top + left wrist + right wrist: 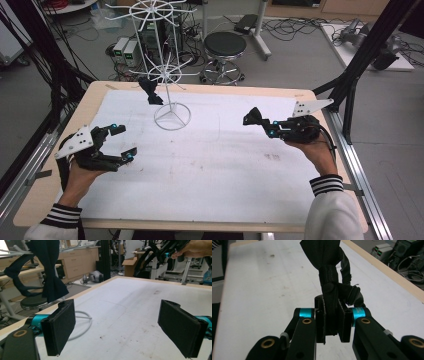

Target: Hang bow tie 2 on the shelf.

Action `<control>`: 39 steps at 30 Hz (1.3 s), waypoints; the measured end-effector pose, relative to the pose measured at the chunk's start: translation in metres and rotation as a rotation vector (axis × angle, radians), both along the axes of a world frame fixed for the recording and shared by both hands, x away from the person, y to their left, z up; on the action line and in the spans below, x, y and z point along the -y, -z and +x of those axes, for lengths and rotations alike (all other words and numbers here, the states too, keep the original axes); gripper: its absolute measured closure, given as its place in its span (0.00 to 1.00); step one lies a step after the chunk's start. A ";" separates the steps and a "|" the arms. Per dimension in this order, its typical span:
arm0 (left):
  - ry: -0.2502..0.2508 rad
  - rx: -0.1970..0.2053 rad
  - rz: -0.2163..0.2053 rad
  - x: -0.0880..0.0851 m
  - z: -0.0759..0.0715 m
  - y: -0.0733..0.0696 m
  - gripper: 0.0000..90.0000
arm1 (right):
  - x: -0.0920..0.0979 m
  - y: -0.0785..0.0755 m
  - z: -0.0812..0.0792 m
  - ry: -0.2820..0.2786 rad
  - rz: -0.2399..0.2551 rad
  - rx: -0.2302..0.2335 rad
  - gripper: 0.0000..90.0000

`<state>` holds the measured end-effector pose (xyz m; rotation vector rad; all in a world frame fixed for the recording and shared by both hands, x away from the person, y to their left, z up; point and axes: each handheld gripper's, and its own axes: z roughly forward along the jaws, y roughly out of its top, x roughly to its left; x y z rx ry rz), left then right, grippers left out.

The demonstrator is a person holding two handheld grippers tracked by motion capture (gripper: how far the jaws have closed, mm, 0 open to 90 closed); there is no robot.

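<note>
My right gripper [265,126] is at the right of the table, shut on a black bow tie [254,116] held above the white mat. In the right gripper view the bow tie [328,270] stands up from between the closed pads of that gripper [331,323], its strap looped at the right. A second black bow tie [150,92] hangs on the white wire rack [167,60] at the back; it is also at the upper left in the left gripper view [51,272]. My left gripper [125,144] is open and empty at the left, its pads [60,327] wide apart.
The rack's round base [172,118] rests on the white mat [210,170], which covers most of the wooden table [45,190]. A black stool [225,46] and cables lie on the floor beyond. Black frame posts [360,60] stand at both sides.
</note>
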<state>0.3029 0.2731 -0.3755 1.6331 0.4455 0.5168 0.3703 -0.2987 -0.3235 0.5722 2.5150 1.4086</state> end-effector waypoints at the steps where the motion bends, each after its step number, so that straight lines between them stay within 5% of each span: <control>1: 0.005 0.002 0.001 0.002 0.000 -0.002 0.17 | -0.002 -0.001 -0.001 -0.004 0.003 0.001 0.89; 17: 0.073 0.016 0.003 0.024 0.004 -0.018 0.17 | -0.055 -0.001 -0.013 -0.118 0.096 0.025 0.89; 39: 0.193 -0.019 0.033 0.052 0.013 -0.038 0.17 | -0.105 0.003 -0.017 -0.241 0.078 0.016 0.89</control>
